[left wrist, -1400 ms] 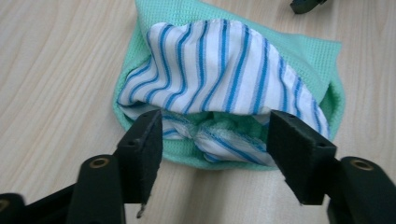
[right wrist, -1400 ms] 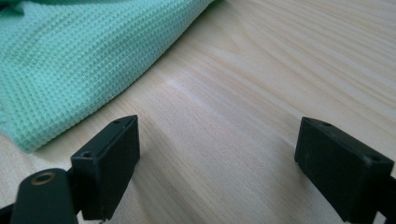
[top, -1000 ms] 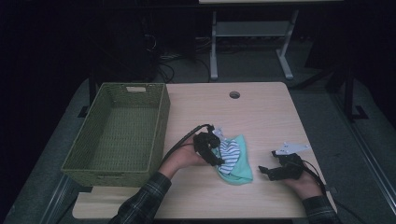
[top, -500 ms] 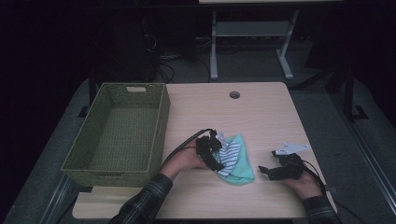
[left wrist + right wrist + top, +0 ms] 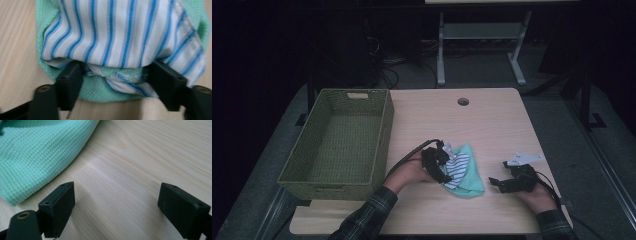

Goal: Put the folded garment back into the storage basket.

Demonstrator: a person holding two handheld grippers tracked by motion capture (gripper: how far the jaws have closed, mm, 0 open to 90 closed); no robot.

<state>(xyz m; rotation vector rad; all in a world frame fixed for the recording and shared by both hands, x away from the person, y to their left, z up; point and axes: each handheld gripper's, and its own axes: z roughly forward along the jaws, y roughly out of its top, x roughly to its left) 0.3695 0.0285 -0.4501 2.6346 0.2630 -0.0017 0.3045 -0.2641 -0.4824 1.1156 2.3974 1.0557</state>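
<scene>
Off to the far left of my left gripper (image 5: pixel 441 165) sits the green woven basket (image 5: pixel 382 130) on the wooden table (image 5: pixel 492 125), well apart from the jaws, with my left forearm in a plaid sleeve (image 5: pixel 367 220) running between them. Right at that gripper lies the cloth bundle: a blue-striped white cloth (image 5: pixel 458 166) folded over a mint green waffle cloth (image 5: pixel 469 182). Looking along the left gripper (image 5: pixel 117 85), I see its two black jaws standing on either side of the near edge of the bundle, the striped cloth (image 5: pixel 120 32) spreading above them and a bunched fold of the green cloth (image 5: pixel 100 87) between them. These jaws have just been closing, yet they stand fairly wide, and I see the fabric lying between them rather than firmly pinched; the left jaw tip touches the cloth edge, and whether the right one presses I cannot tell for sure.

Further right, near the bundle but apart from it, my right gripper (image 5: pixel 499 182) rests low at the table. Along its own view the right gripper (image 5: pixel 116 205) has its jaws spread wide with bare wood between them, holding nothing; the green cloth (image 5: pixel 37 152) lies ahead and to the left of its left jaw, close by without touching
</scene>
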